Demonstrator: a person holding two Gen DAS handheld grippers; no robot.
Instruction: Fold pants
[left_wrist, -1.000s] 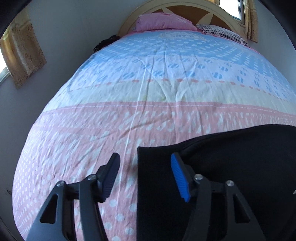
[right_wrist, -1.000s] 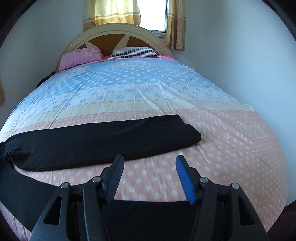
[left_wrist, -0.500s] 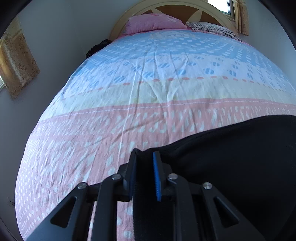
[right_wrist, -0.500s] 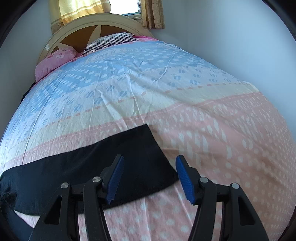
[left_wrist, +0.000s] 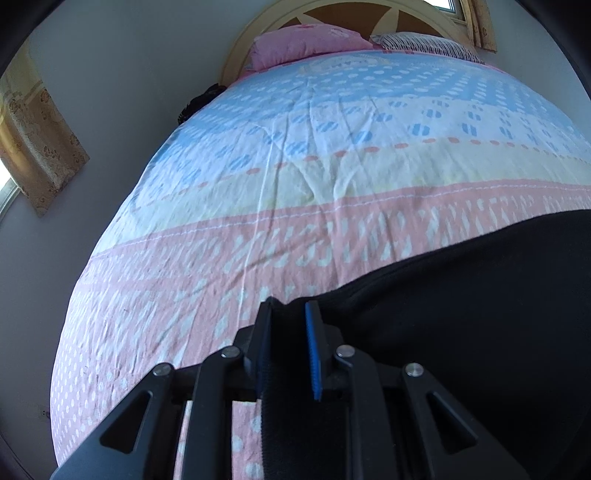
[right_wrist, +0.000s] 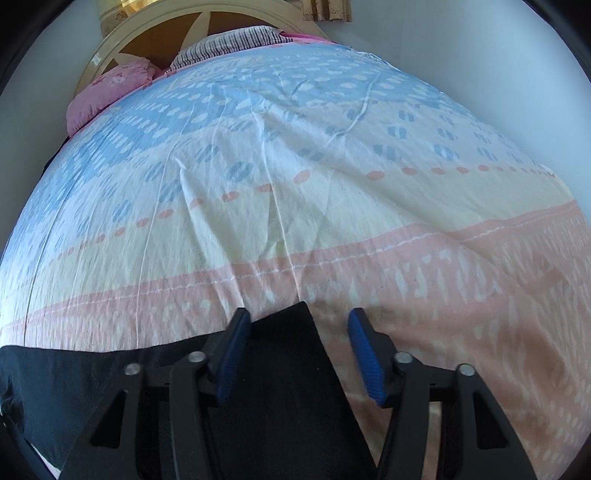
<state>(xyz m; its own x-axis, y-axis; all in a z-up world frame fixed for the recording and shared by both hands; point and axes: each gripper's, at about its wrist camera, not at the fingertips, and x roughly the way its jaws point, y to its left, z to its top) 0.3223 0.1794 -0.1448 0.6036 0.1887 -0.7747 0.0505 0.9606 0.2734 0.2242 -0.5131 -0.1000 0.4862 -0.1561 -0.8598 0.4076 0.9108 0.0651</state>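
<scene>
Black pants (left_wrist: 480, 314) lie on the pink band of a dotted bedcover (left_wrist: 332, 184). My left gripper (left_wrist: 290, 310) is shut on a corner edge of the cloth, which is pinched between its pads. In the right wrist view the pants (right_wrist: 74, 380) stretch off to the left, and their end corner sits between the jaws of my right gripper (right_wrist: 299, 317). Those jaws are closing but still stand apart. The left pad (right_wrist: 231, 354) is over black cloth, and the right pad (right_wrist: 364, 354) is over the bedcover.
A pink pillow (left_wrist: 306, 44) and a striped pillow (left_wrist: 424, 42) lie by the round headboard (right_wrist: 110, 48) at the far end. A curtain (left_wrist: 40, 147) hangs on the left wall. A pale wall (right_wrist: 498, 55) runs close along the bed's right side.
The left jaws closed onto the pants' corner and have held it since. The right gripper swept right and down to the end of the pants, and its jaws have narrowed.
</scene>
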